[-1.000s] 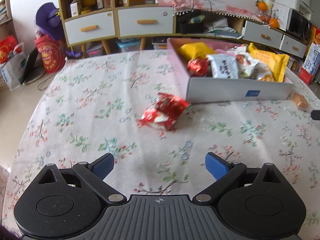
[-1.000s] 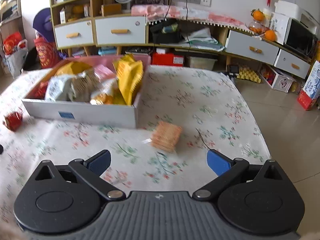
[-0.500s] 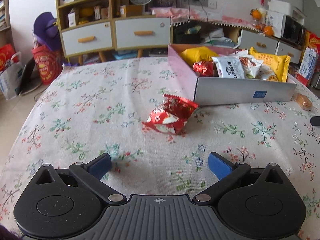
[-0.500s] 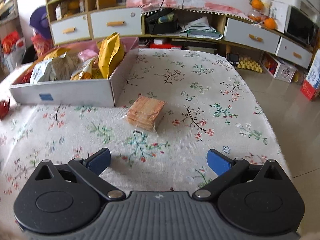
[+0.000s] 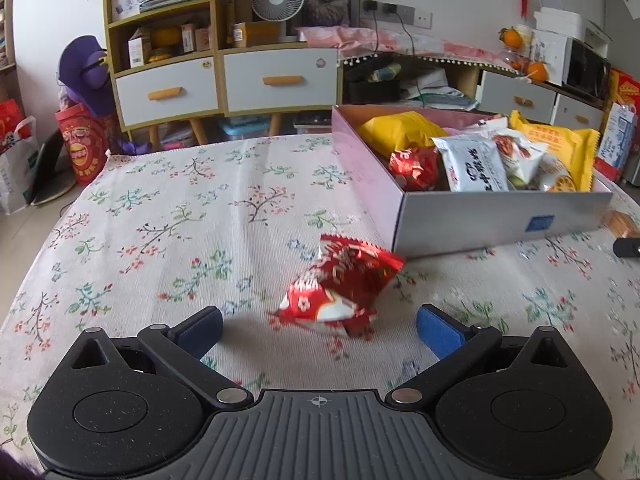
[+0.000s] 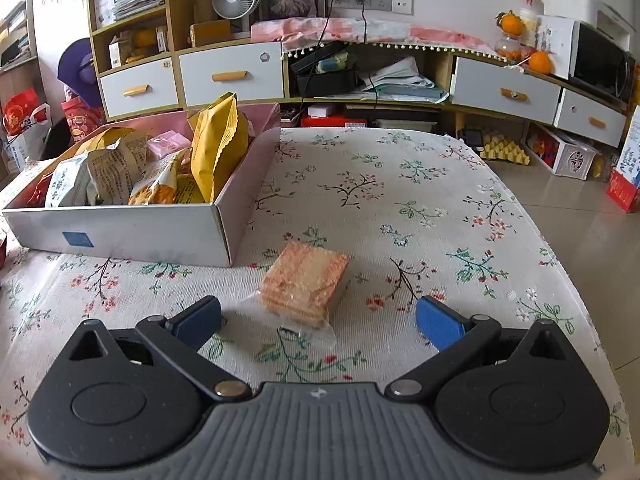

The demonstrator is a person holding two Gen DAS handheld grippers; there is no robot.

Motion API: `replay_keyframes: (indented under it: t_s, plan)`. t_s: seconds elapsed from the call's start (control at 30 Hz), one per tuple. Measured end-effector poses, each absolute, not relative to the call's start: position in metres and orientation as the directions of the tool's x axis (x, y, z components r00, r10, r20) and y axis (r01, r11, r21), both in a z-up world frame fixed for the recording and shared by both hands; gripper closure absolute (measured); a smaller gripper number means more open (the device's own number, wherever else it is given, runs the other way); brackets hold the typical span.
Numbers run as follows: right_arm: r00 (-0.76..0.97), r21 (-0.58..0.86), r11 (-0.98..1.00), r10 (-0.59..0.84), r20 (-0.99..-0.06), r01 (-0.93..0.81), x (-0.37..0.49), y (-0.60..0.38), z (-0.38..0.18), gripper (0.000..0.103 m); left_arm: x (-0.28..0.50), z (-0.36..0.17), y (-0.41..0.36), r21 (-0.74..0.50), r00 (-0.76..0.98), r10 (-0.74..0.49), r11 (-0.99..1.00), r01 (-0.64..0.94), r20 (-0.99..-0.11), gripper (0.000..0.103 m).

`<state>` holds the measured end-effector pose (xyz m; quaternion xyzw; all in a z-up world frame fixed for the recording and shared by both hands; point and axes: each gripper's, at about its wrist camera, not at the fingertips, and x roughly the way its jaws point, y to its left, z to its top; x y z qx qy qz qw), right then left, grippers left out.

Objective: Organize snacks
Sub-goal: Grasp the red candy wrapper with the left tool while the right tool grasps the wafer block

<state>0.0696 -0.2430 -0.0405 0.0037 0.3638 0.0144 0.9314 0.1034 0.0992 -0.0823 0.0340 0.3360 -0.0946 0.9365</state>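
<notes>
A red snack packet [image 5: 340, 288] lies on the flowered tablecloth, just ahead of my left gripper [image 5: 319, 330], which is open with the packet's near edge between its blue pads. A clear-wrapped stack of orange crackers [image 6: 305, 282] lies in front of my right gripper [image 6: 319, 324], also open, its near end between the pads. The white and pink cardboard box [image 5: 500, 220] holds several snack bags; it stands right of the red packet and, in the right wrist view, the box [image 6: 132, 236] is left of the crackers.
The table's right edge [image 6: 560, 264] drops to a tiled floor. Beyond the far edge stand drawer cabinets [image 5: 224, 84] and shelves. Part of the crackers [image 5: 620, 222] and a dark object [image 5: 628, 246] show at the left wrist view's right border.
Both grippers moved forward and lower toward the table. The red packet and the cracker stack now sit much nearer, reaching between the open pads. Neither snack has shifted.
</notes>
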Motion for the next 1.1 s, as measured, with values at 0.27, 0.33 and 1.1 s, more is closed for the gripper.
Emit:
replay_keyframes:
  t_s: [0.27, 0.33, 1.1]
  plan:
    - [0.734, 0.018, 1.0, 0.029, -0.678, -0.022, 0.076, -0.242, -0.04, 0.0, 0.107, -0.08, 0.088, 0.0, 0.763, -0.154, 0.98, 0.198, -0.627, 0.01]
    - [0.734, 0.015, 1.0, 0.029, -0.678, -0.025, 0.077, -0.242, -0.039, 0.0, 0.107, -0.079, 0.086, -0.001, 0.762, -0.165, 0.977, 0.211, -0.626, 0.019]
    - [0.725, -0.035, 0.997, 0.026, -0.689, -0.069, 0.073, -0.236, -0.024, 0.059, 0.101, -0.06, 0.088, -0.045, 0.737, -0.153, 0.985, 0.164, -0.659, 0.066]
